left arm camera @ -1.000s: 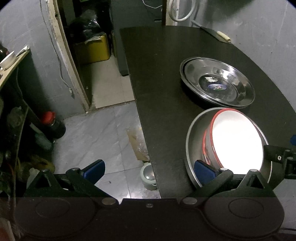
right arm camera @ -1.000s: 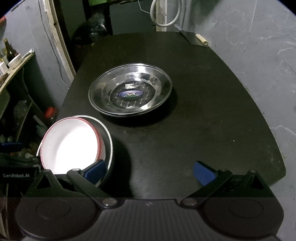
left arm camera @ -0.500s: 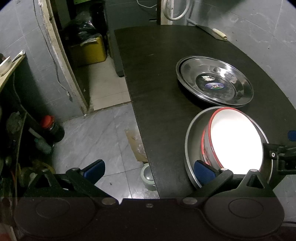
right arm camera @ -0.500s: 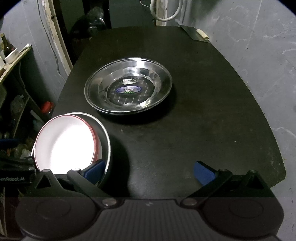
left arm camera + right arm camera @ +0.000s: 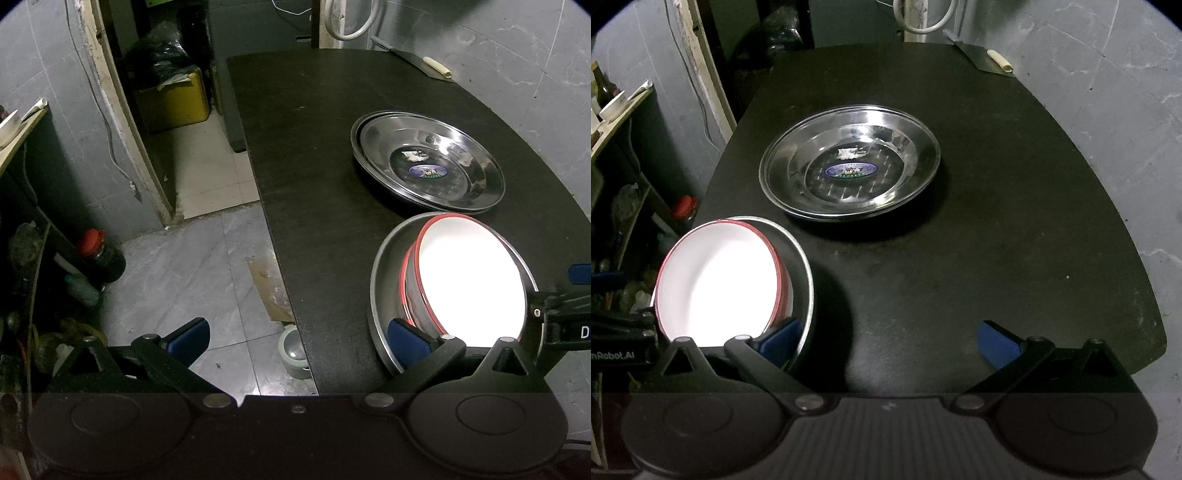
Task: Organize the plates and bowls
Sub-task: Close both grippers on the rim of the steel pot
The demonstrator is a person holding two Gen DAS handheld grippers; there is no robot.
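Note:
Two nested white bowls with red rims [image 5: 469,277] lean tilted inside a grey metal bowl [image 5: 380,291] near the front left corner of the black table [image 5: 314,184]. Behind them lies a stack of shiny steel plates [image 5: 428,162]. My left gripper [image 5: 297,338] is open, straddling the table's left edge, its right pad by the grey bowl's rim. In the right wrist view my right gripper [image 5: 889,341] is open too, its left pad at the rim of the grey bowl [image 5: 807,291] that holds the white bowls [image 5: 720,277]. The steel plates [image 5: 849,166] sit further back.
A cleaver with a pale handle [image 5: 424,62] lies at the table's far end. Left of the table is tiled floor with a small bowl [image 5: 293,350], a red-capped bottle [image 5: 99,251] and a yellow box [image 5: 173,98]. A grey wall runs along the right.
Both cameras have drifted slightly. The bowls and the plates have stayed where they were, and both grippers have stayed open.

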